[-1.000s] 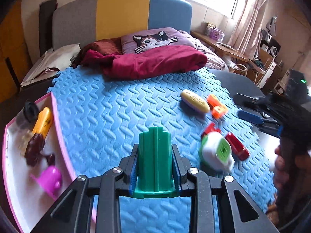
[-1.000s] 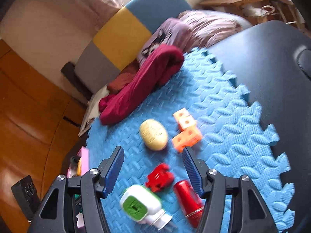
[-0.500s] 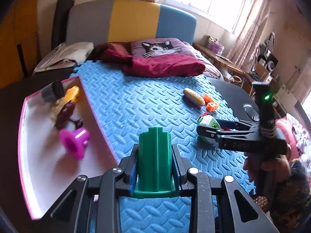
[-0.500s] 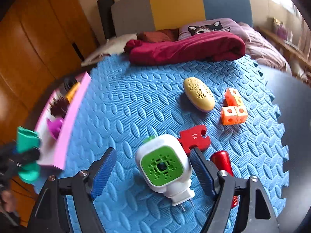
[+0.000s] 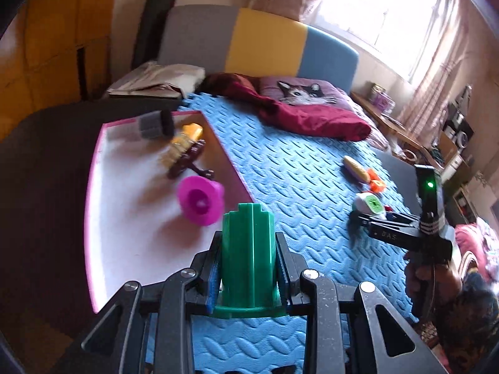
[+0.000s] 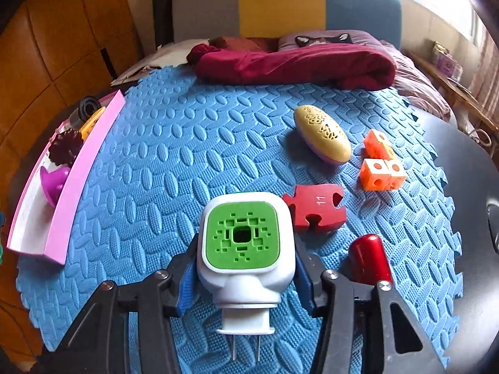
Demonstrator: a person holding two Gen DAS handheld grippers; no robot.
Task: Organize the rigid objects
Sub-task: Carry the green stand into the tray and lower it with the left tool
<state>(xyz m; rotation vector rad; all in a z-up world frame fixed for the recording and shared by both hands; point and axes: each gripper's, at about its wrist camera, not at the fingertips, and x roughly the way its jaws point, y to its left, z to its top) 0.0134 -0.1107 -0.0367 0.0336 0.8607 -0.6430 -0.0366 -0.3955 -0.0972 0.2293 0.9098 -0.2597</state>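
Green block clamped in left hand-held gripper, right hand-held gripper gripping white plug-in

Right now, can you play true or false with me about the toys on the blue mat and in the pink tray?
1. The left gripper holds a green ridged plastic block between its fingers. True.
2. The white plug-in device with a green square face lies in the pink-rimmed tray. False: it sits between the right gripper's fingers, over the blue foam mat.
3. The red puzzle-piece block marked 11 lies on the mat. True.
4. The magenta plastic funnel is on the mat beside the orange cubes. False: it is in the tray.
5. The yellow oval case lies near the orange cubes. True.
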